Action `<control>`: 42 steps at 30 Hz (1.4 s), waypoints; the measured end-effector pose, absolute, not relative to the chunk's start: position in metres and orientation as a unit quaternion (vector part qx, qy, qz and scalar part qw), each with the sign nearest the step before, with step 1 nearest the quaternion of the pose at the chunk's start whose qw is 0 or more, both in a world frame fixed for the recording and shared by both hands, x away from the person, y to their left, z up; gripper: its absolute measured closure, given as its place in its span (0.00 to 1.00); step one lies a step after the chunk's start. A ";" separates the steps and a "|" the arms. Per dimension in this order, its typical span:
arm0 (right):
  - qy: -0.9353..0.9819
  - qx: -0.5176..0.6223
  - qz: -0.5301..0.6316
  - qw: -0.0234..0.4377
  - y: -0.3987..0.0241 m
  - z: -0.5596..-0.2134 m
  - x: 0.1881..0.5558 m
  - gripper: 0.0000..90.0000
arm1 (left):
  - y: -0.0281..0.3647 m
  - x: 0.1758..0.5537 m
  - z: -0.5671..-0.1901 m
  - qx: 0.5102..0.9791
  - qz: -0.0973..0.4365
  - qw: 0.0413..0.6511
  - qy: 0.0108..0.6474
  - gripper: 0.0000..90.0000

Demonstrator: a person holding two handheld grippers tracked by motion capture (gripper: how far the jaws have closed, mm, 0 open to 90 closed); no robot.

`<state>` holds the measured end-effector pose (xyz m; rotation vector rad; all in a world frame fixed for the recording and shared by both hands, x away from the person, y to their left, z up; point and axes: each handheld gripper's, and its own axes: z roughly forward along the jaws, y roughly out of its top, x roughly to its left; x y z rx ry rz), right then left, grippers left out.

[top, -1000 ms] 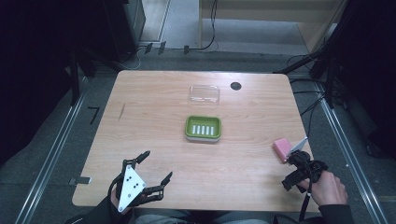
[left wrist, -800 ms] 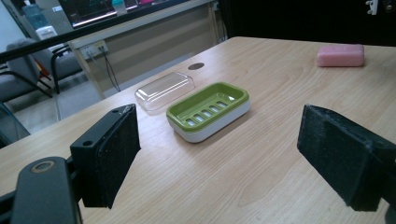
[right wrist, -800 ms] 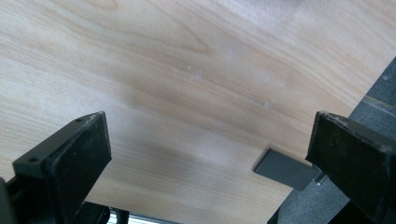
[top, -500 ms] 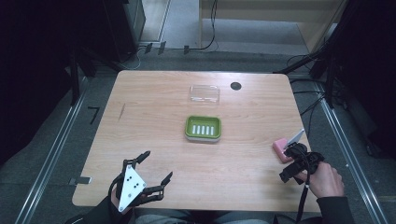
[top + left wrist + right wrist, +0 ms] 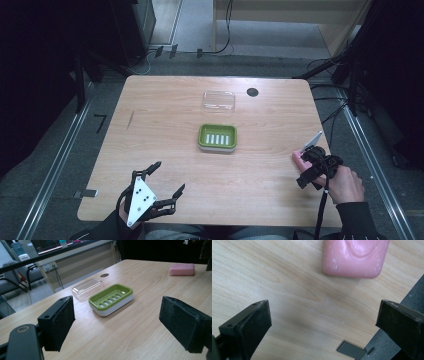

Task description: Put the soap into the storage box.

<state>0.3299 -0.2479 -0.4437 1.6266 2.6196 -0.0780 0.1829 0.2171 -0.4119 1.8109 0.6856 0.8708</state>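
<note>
On wooden table (image 5: 165,145), near dim, possibly carpeted floor (image 5: 50,150), soap (image 5: 355,257) lies.

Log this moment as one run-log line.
left gripper: open, idle at near table edge | right gripper: open, above table just short of pink soap | green soap dish: empty | clear lid: off, behind dish

Soap dish (image 5: 217,137) at the centre of the worktop (image 5: 165,125). Lid (image 5: 219,100) just beyond it at 12 o'clock, apart from it. Soap bar (image 5: 299,158) near the edge at 4 o'clock; right tool (image 5: 314,167) beside it. Left tool (image 5: 167,176) at 7 o'clock.
</note>
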 end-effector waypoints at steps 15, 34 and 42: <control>0.854 0.519 -0.014 0.034 -0.246 -0.440 0.350 0.00 | 0.216 0.184 -0.412 0.745 0.357 0.489 0.281 0.15; 0.857 0.514 -0.015 0.020 -0.247 -0.451 0.379 0.00 | 0.216 0.184 -0.412 0.744 0.357 0.489 0.282 0.15; 0.857 0.515 -0.020 0.014 -0.246 -0.456 0.384 0.00 | 0.216 0.184 -0.412 0.744 0.357 0.489 0.282 0.15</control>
